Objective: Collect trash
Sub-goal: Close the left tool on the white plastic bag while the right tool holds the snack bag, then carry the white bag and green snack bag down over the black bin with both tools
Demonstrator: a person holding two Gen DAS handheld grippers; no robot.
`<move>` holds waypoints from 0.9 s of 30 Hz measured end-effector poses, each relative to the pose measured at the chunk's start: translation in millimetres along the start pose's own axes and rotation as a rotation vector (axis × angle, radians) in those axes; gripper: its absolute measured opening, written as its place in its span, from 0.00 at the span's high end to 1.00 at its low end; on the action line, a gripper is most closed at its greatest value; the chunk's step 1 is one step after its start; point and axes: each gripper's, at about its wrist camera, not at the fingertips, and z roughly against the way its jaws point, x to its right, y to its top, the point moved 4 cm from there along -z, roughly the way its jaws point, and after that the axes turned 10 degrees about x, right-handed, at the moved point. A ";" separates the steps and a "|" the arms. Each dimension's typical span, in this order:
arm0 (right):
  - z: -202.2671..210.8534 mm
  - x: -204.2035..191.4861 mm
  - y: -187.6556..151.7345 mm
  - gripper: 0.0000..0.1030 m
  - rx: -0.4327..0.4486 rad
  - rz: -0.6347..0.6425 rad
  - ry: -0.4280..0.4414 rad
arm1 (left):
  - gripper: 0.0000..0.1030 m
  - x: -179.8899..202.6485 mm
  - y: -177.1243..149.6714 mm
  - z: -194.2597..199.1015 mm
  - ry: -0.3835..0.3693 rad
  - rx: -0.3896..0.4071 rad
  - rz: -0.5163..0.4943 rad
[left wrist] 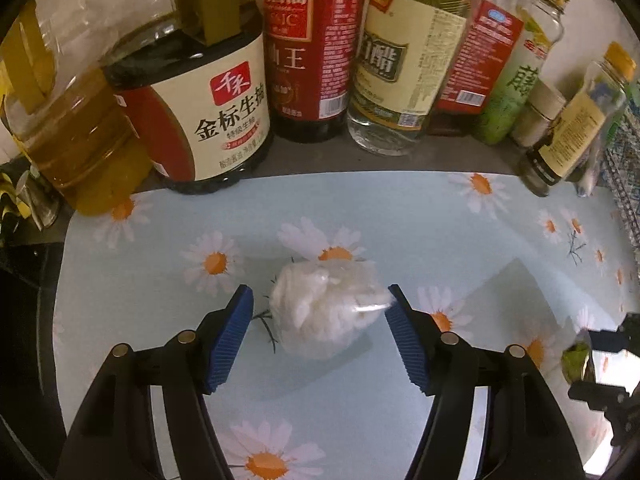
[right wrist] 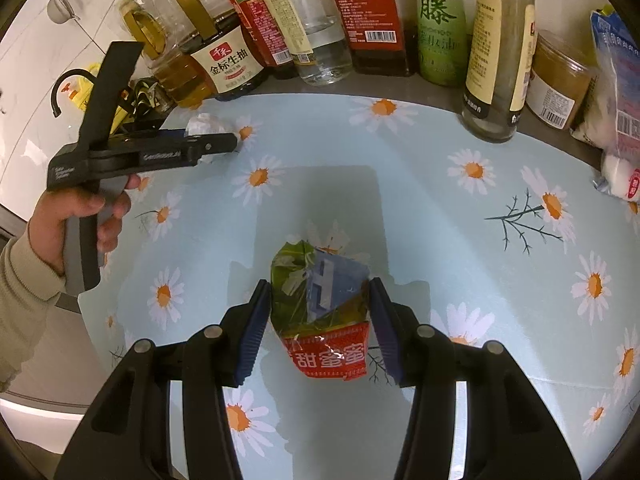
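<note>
Daisy-print desk [right wrist: 460, 240], soy sauce jug [left wrist: 208, 112] at its back edge. Right gripper [right wrist: 320, 320] clamped on snack wrapper [right wrist: 320, 304], well in front of jug. Left gripper [left wrist: 320, 312] apart, straddling white wad [left wrist: 324, 312], nearer jug.

Crumpled white tissue wad [left wrist: 324, 312] on daisy cloth; crinkled green-and-red snack wrapper [right wrist: 320, 308], upright.

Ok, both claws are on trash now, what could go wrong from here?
1. The left claw is open around the white wad, with only the right pad touching; closing off-centre could push it aside.
2. The right claw grips a slippery crumpled wrapper that could slide out when lifted.
3. The bottles stand close behind; a forward swing could topple one.
</note>
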 end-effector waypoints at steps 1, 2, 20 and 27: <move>0.0 0.3 0.1 0.51 0.000 0.000 0.000 | 0.37 0.0 0.9 -1.6 0.000 -0.001 0.001; -0.4 -0.1 0.7 0.51 0.001 0.001 0.001 | 0.42 0.2 2.3 -2.3 -0.001 0.002 -0.003; 5.3 -21.2 -4.4 0.51 0.008 0.000 -0.028 | 0.54 -2.8 -17.2 32.0 -0.033 0.034 -0.047; 5.7 -51.9 -15.4 0.51 0.012 0.005 -0.038 | 0.54 -11.8 -60.2 69.8 -0.076 0.030 -0.040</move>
